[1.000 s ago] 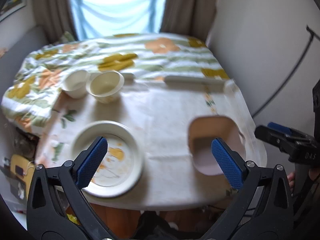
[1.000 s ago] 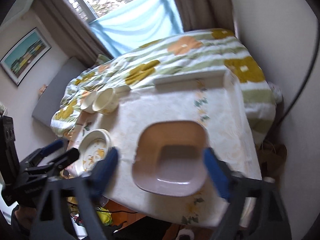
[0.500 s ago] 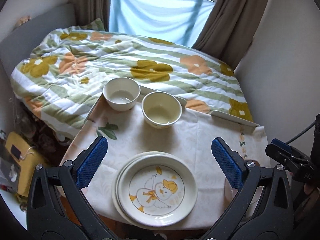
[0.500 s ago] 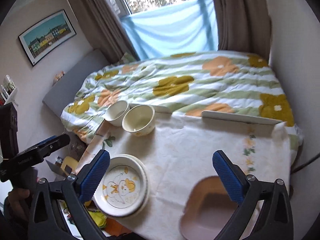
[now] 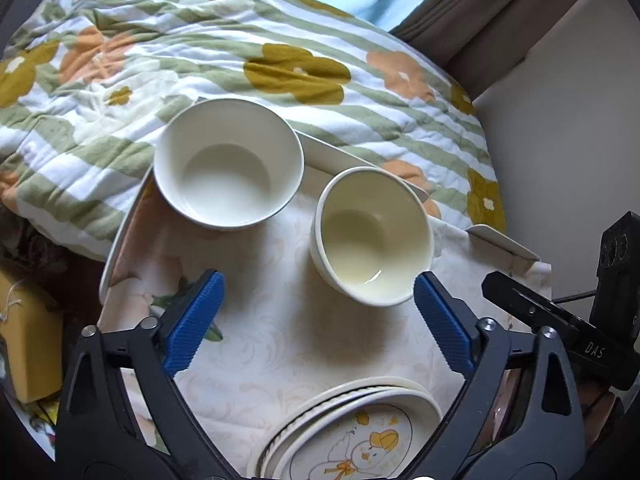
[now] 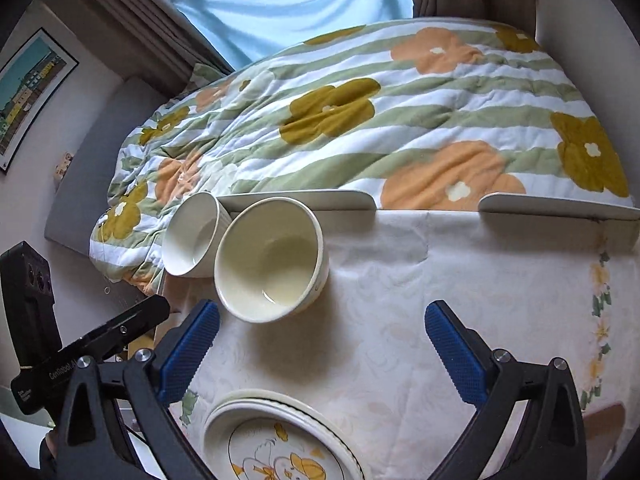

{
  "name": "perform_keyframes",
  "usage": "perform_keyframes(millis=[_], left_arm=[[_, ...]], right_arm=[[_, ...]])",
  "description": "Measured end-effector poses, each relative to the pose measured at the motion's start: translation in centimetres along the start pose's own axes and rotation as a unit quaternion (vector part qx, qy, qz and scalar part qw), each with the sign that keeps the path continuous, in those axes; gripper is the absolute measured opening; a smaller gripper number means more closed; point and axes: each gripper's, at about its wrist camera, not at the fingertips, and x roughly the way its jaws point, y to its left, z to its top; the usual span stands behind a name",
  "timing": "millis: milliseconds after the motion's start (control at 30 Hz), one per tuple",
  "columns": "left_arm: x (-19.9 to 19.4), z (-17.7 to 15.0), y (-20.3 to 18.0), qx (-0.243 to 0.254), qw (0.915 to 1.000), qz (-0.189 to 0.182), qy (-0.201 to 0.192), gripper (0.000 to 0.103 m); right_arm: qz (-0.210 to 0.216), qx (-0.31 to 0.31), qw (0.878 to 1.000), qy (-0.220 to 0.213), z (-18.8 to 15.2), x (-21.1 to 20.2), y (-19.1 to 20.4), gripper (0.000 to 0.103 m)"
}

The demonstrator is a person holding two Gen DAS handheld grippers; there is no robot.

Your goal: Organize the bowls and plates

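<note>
**Two bowls and a plate stack on the table; nothing gripped**

Left wrist view: Two bowls are seen on the cloth-covered table (image 5: pixel 280 340). The white bowl (image 5: pixel 228 168) sits at the far left corner; the cream bowl (image 5: pixel 372 236) sits just right of it and nearer, a gap showing between them. Both stand upright and look empty. The plate stack (image 5: pixel 352 432) lies at the near edge, its top plate printed with a duck. The left gripper (image 5: pixel 316 320) is held above the cloth between bowls and plates; its jaws are wide but closing, with only cloth between them. The cream bowl's near rim lies close by the right-hand pad; contact cannot be told. The quilt (image 5: pixel 280 60) lies beyond the table.

Right wrist view: The right gripper (image 6: pixel 322 350) is held wide open over bare cloth, nothing between the pads. The cream bowl (image 6: pixel 272 260) is seen ahead of the left-hand pad, the white bowl (image 6: pixel 192 236) behind it and partly hidden; whether they touch cannot be told here. The plate stack (image 6: pixel 280 440) lies at the bottom edge. A brown dish (image 6: pixel 604 424) is partly seen at the lower right.
</note>
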Motion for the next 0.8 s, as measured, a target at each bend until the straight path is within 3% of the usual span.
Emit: perform_keyframes(millis=[33,167,333,433,533,633,800], left_arm=[[0.8,0.2,0.0,0.002,1.0,-0.004,0.008,0.078],[3.8,0.9,0.2,0.016,0.9995,0.0,0.029,0.064],[6.0,1.4,0.1,0.031,0.9984,0.002,0.046,0.036],[6.6,1.6,0.0,0.041,0.998,0.0,0.047,0.024],[6.9,1.8,-0.3,0.046,0.9978,-0.002,0.046,0.017],[6.9,1.8,-0.8,0.059,0.9973,0.01,0.043,0.017],[6.9,1.8,-0.9,0.059,0.9974,0.011,0.041,0.017]], right_arm=[[0.001,0.006,1.0,0.004,0.2,0.9,-0.1,0.096],[-0.002,0.015,1.0,0.023,0.6,3.7,-0.2,0.071],[0.003,0.019,0.999,0.038,0.8,5.7,-0.3,0.051],[0.008,0.021,0.999,0.041,0.9,6.3,-0.4,0.038],[0.01,0.018,0.999,0.042,1.0,6.9,-0.2,0.028],[0.017,0.017,0.999,0.039,1.1,6.9,-0.1,0.018],[0.018,0.014,0.999,0.036,1.1,6.9,-0.1,0.018]])
